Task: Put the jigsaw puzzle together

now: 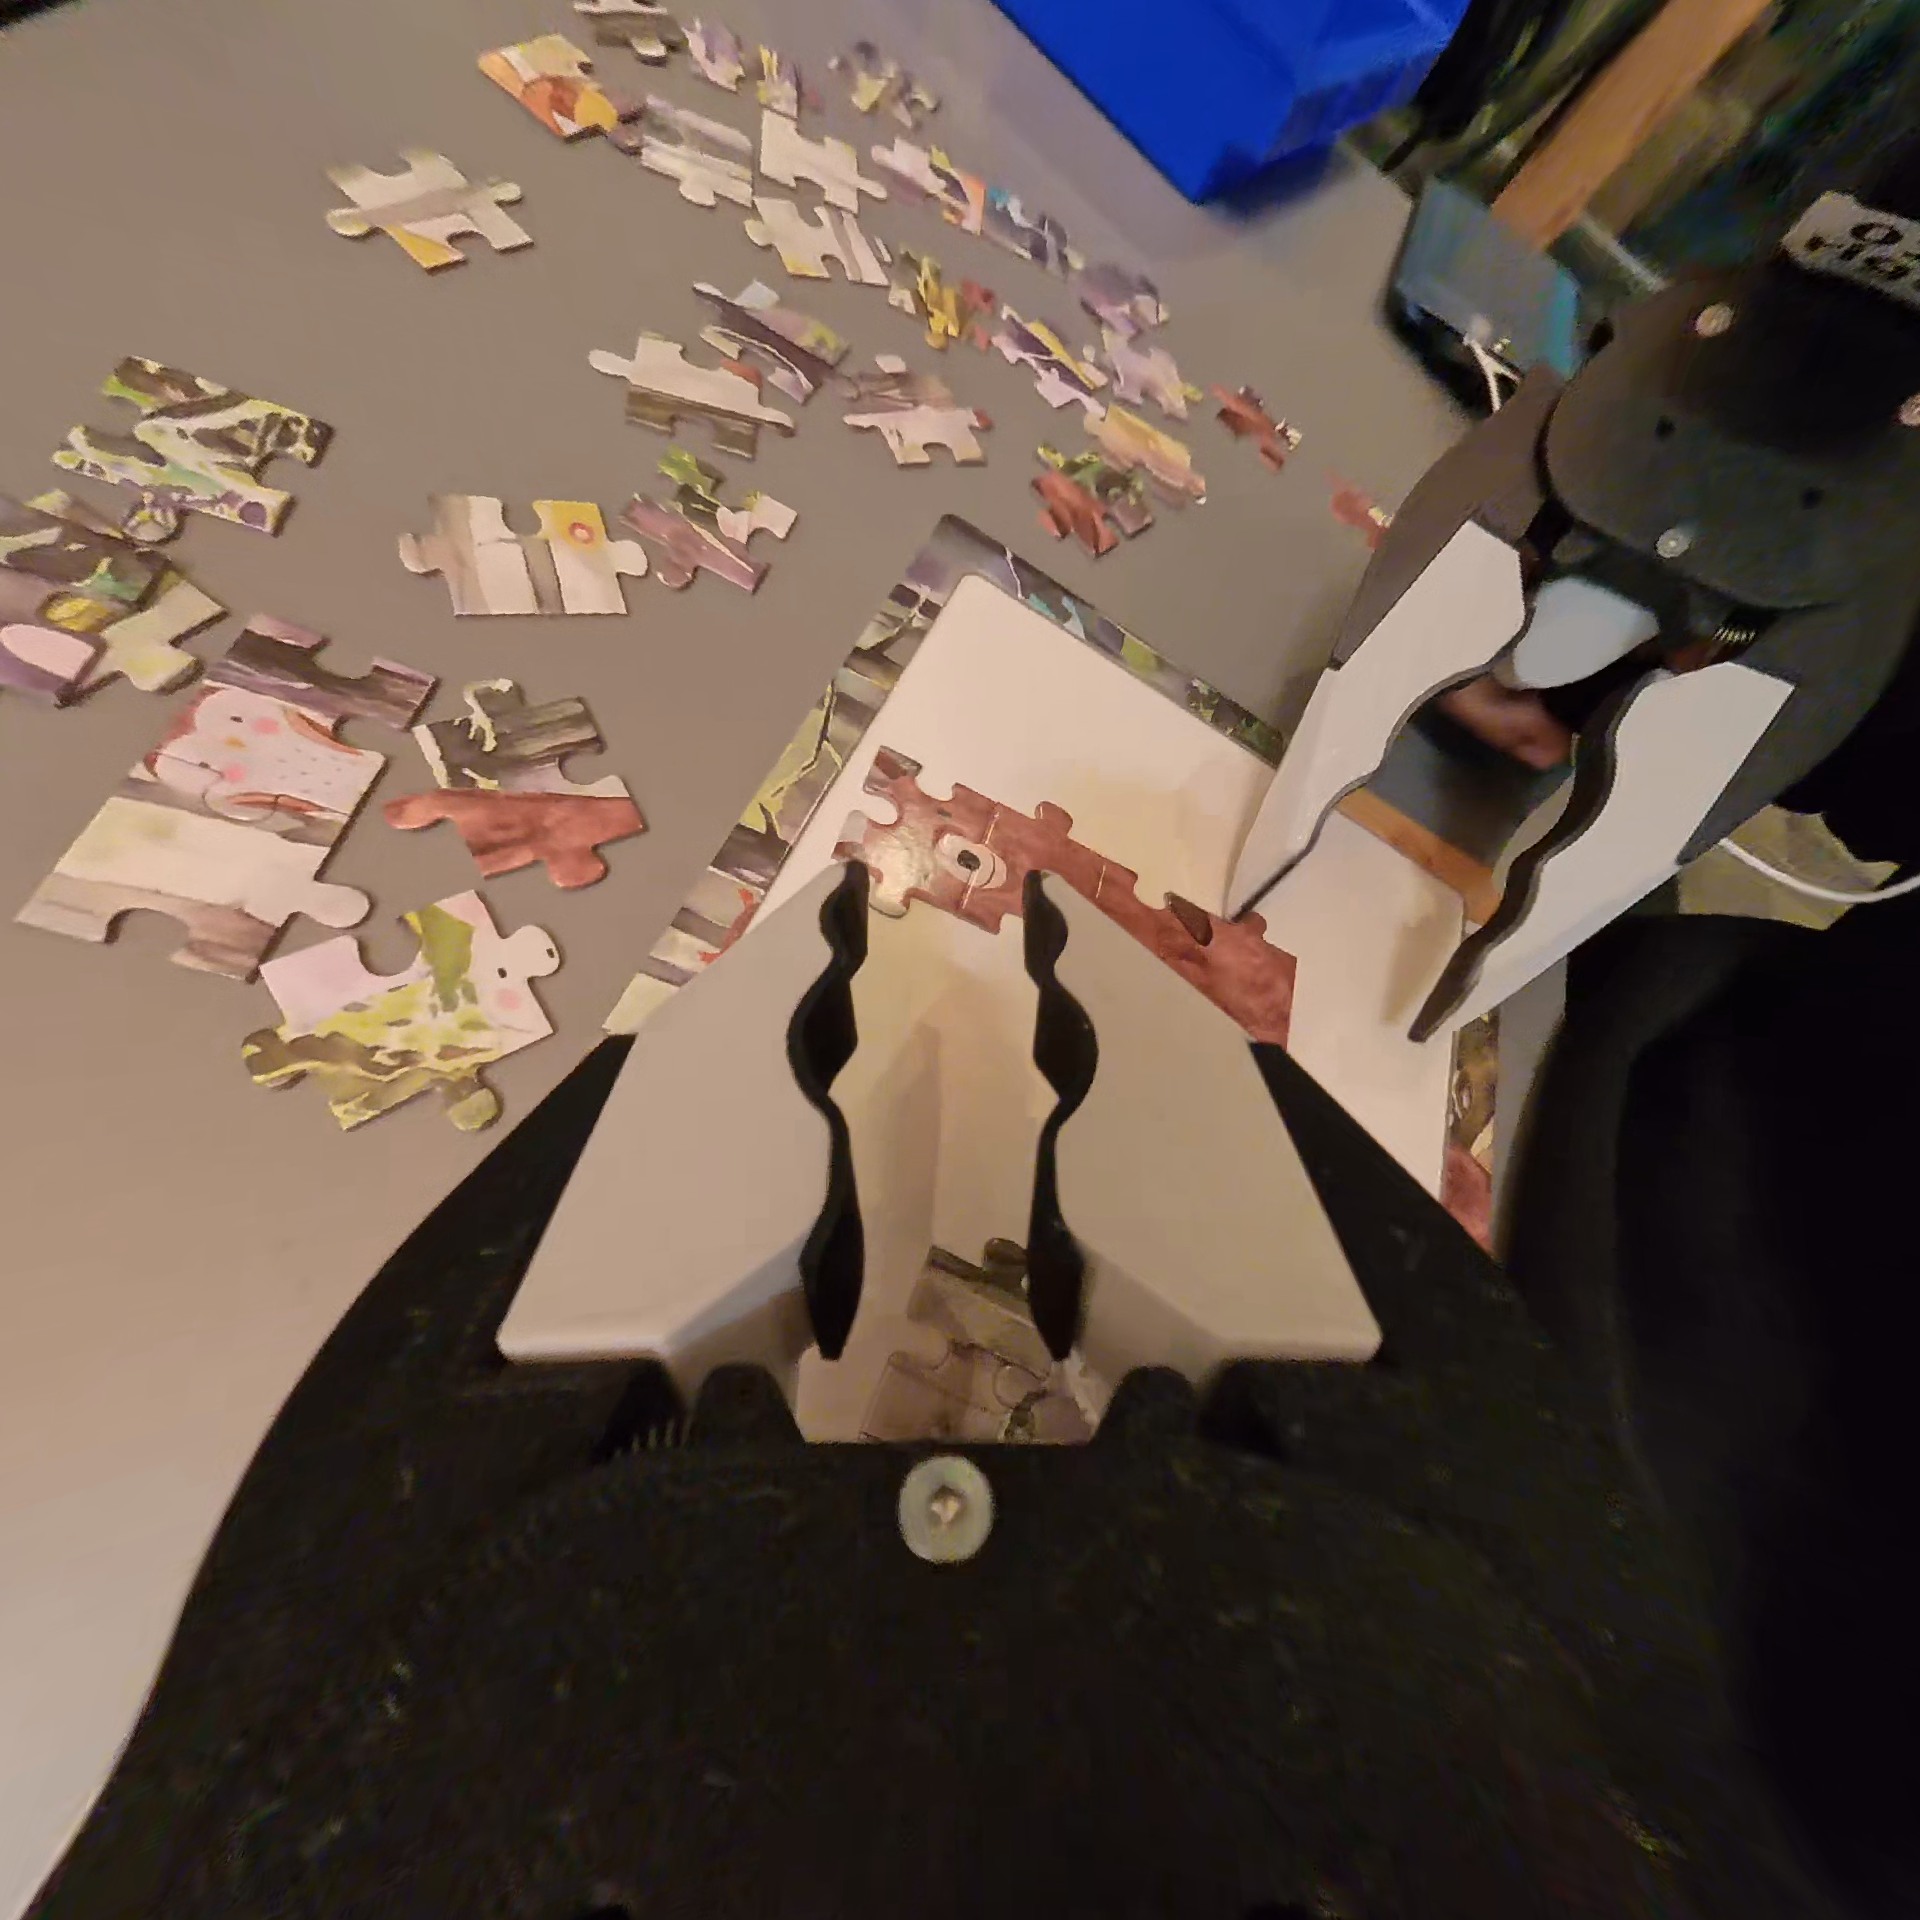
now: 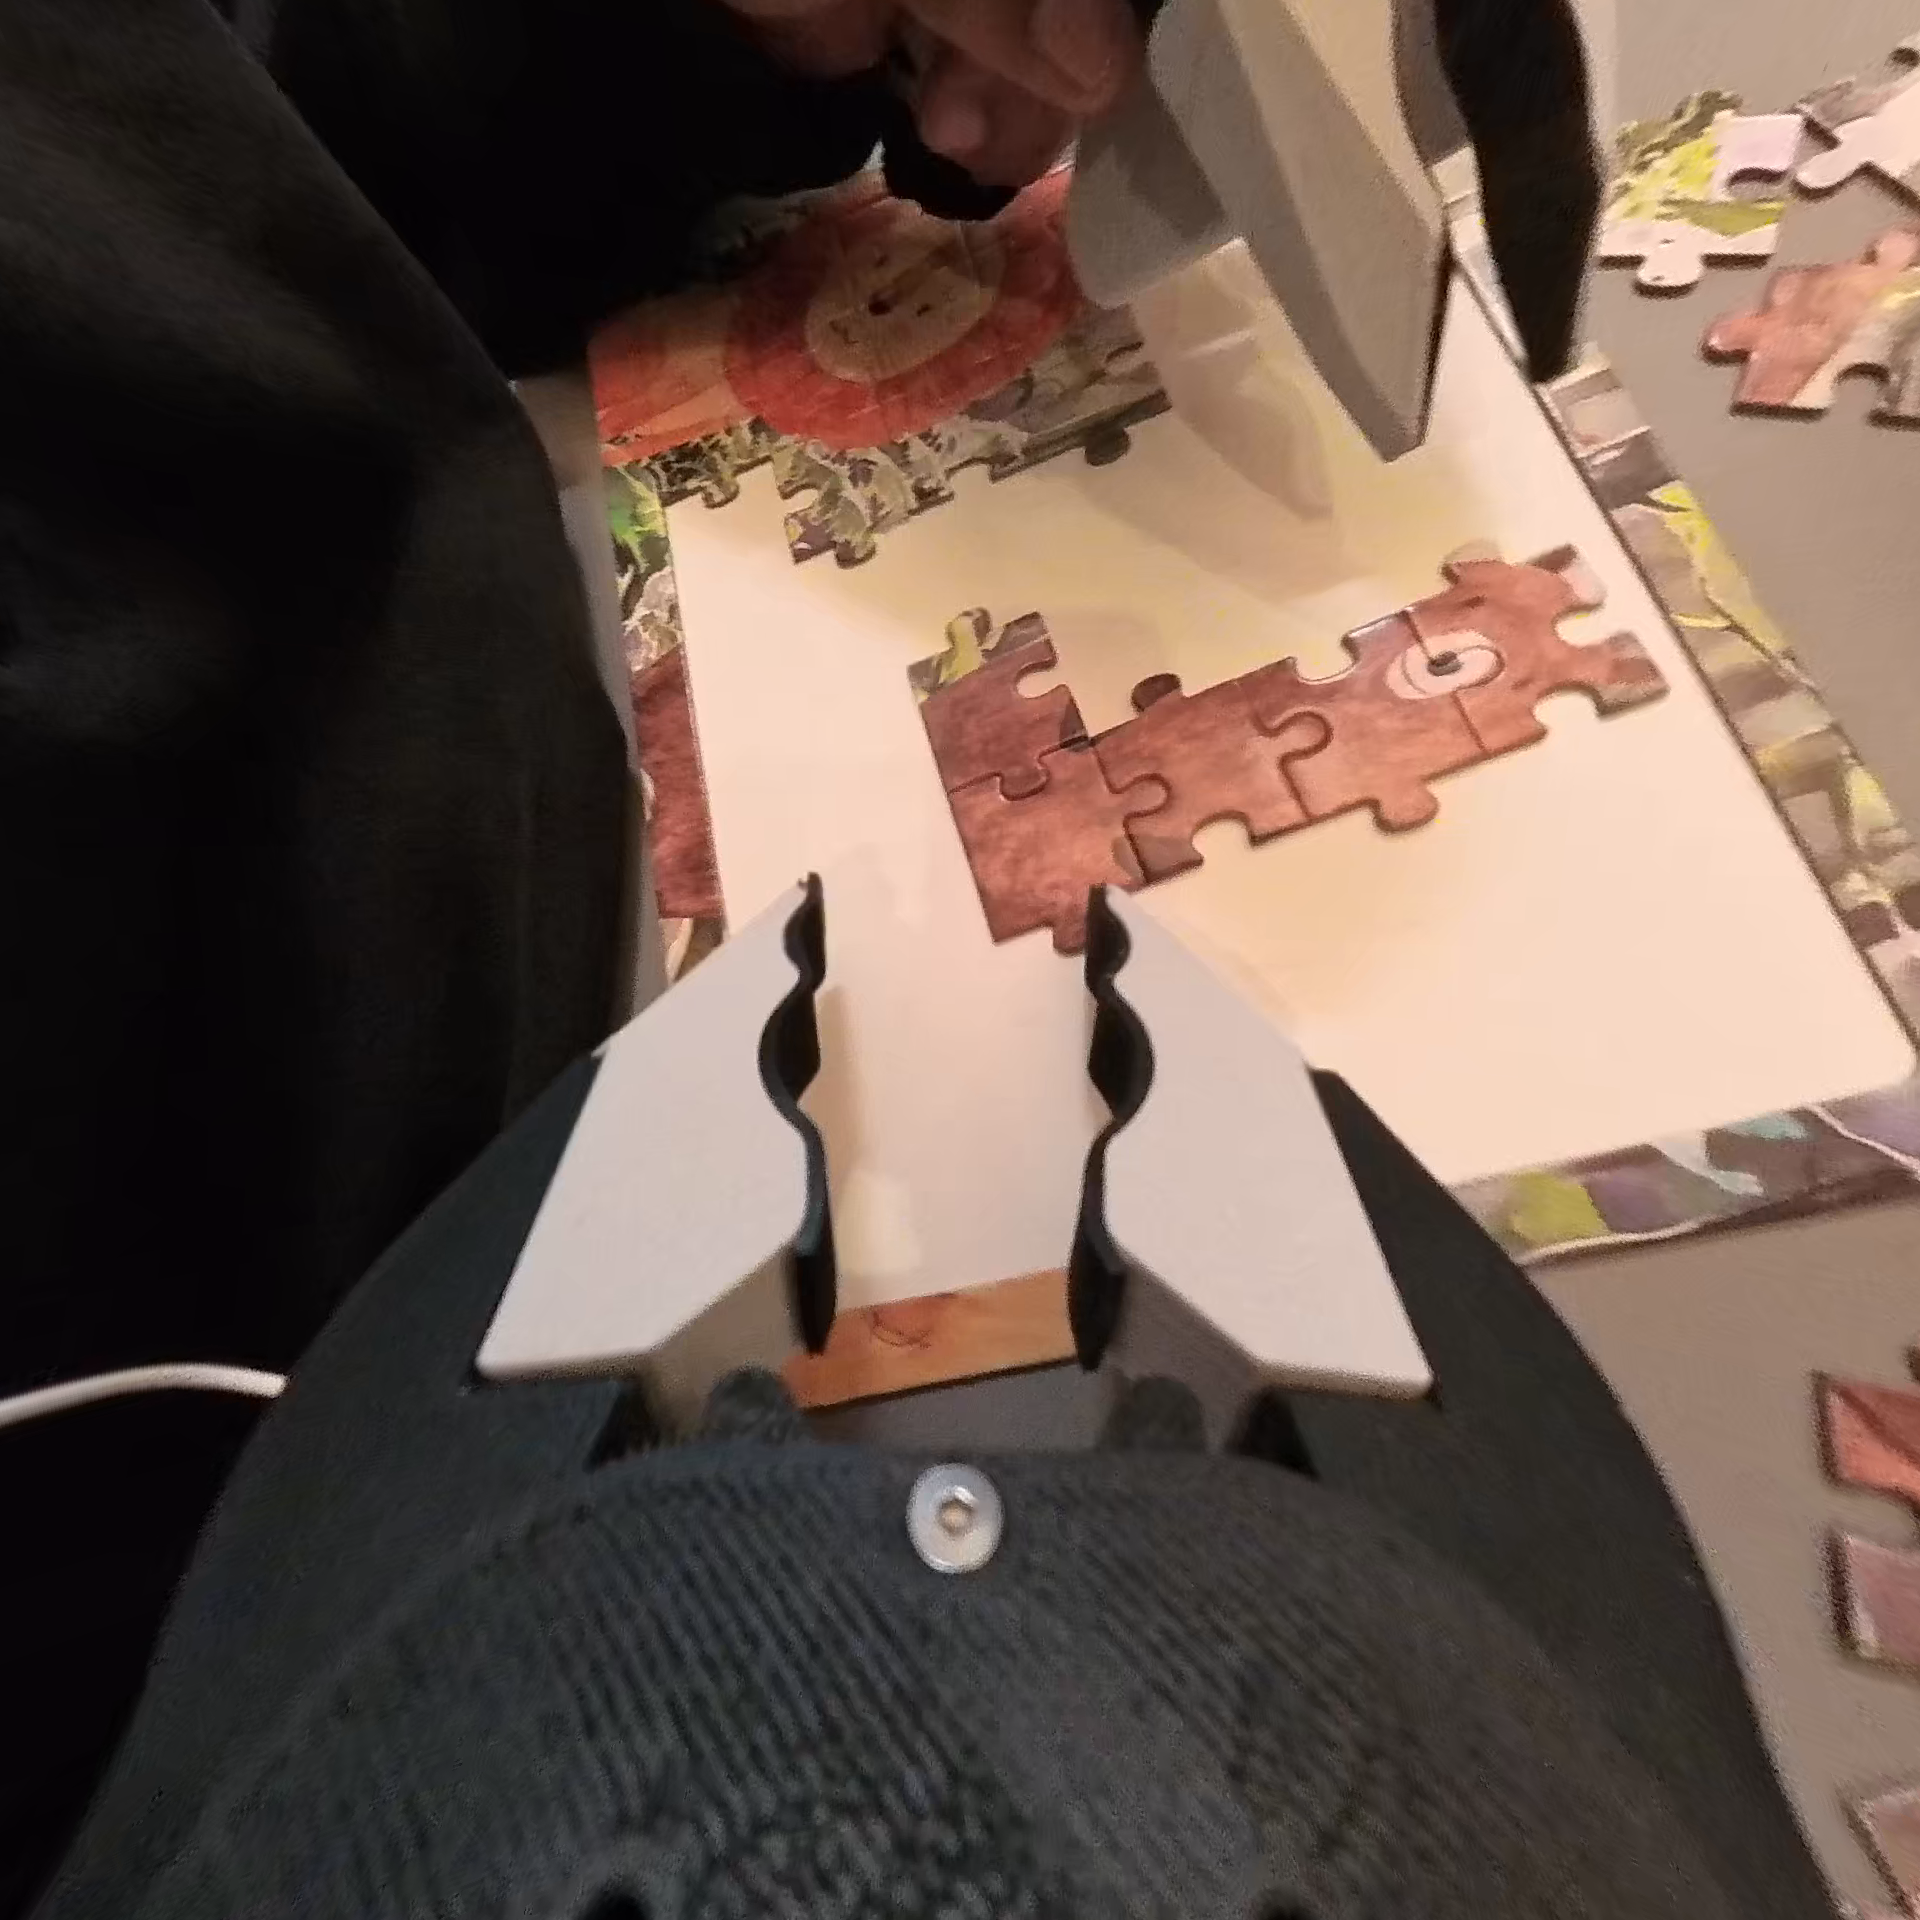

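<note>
A puzzle tray [image 1: 1039,675] with a white floor and a printed border lies on the grey table; it also shows in the right wrist view [image 2: 1455,987]. A brown cluster of joined pieces [image 1: 1049,862] [image 2: 1247,748] lies in it. A lion cluster [image 2: 883,343] sits joined at the tray's far corner. My left gripper [image 1: 943,883] is open and empty, with its tips over the cluster's eye end. My right gripper [image 2: 956,894] is open and empty, with one fingertip at the cluster's near edge. The right gripper also shows in the left wrist view [image 1: 1328,975].
Many loose pieces [image 1: 520,810] lie spread on the grey table [image 1: 364,312] left of and beyond the tray, and some lie beside it [image 2: 1829,332]. A blue box [image 1: 1226,83] stands at the back. A person's dark clothing [image 2: 260,623] borders the tray.
</note>
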A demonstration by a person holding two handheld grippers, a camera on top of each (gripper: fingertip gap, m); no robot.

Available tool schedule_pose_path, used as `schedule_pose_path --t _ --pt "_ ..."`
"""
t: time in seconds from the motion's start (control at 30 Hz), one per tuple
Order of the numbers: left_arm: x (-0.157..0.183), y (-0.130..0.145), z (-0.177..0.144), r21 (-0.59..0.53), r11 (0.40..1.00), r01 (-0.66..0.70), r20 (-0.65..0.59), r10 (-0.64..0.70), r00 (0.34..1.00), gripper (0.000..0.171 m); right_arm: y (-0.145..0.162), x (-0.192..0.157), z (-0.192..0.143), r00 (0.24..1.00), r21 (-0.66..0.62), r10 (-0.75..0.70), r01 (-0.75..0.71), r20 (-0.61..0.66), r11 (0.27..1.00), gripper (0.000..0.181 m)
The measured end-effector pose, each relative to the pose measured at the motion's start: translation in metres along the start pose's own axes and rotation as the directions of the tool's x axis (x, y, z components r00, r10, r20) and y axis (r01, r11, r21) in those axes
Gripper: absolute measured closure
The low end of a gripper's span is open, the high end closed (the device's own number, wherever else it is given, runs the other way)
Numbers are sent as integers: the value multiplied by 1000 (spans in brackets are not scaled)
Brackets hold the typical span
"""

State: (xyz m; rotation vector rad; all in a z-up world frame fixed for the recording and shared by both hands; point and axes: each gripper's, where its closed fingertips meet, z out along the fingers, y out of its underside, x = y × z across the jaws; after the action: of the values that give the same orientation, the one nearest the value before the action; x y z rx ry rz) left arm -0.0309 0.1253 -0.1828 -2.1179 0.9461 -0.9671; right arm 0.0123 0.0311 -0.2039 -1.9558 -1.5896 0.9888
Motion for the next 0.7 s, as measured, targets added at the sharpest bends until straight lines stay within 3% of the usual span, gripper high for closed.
schedule_pose_path --t 0.13,0.37,0.5,0.6,0.7 --pt "0 1 2 -8 999 -34 19 35 999 144 -6 2 -6 999 23 -47 47 -7 999 132" --pt "-1 -7 -1 43 996 -80 39 78 996 145 -80 63 -54 952 292 -182 252 -246 923 131" --pt "-16 -11 -12 75 987 -143 144 131 981 148 -108 90 -62 936 405 -196 308 -294 861 131" --pt "-30 -7 -22 73 983 -168 223 148 964 150 -103 89 -57 928 375 -217 325 -302 868 128" --pt "-31 -15 -32 143 979 -146 219 113 969 150 -95 91 -56 873 354 -257 416 -415 838 141"
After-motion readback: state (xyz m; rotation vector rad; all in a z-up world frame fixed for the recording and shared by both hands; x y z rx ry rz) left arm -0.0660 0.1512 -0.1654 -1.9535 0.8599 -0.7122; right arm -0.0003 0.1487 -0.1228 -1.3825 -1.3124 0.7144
